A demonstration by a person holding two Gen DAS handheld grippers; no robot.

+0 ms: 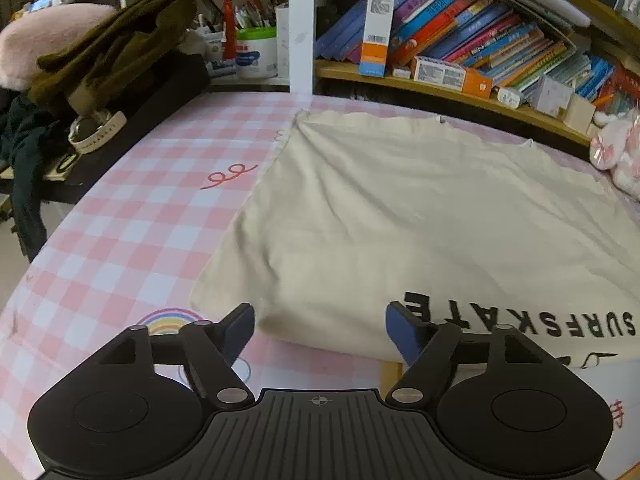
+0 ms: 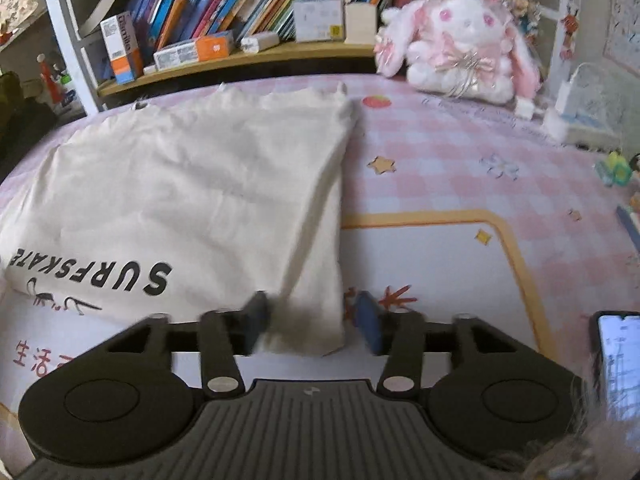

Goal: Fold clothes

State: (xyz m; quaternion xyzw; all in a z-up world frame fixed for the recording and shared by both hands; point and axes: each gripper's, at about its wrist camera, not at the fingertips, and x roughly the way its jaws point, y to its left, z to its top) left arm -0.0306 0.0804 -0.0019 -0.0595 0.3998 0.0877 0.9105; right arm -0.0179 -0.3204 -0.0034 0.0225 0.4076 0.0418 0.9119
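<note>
Cream cotton shirt (image 1: 400, 216) lies folded just ahead of my left gripper (image 1: 320, 330), whose jaws stand open over its near edge (nothing pinched). My right gripper (image 2: 310, 322) is open too, the shirt's near corner loose between the jaws.

The folded garment (image 1: 400, 216), in the middle of the frame, was cream with black letters at its lower edge. Under it the table cover (image 1: 132, 224) had a pink and white check, with a small rainbow at lower left of the left view and an orange-bordered white panel at the right of the right view. The gripper pads (image 2: 370, 322) were dark blue, the bodies black. The plush rabbit (image 2: 460, 44), upper right, was white and pink. The books (image 1: 472, 36) were mostly blue, red and purple.
</note>
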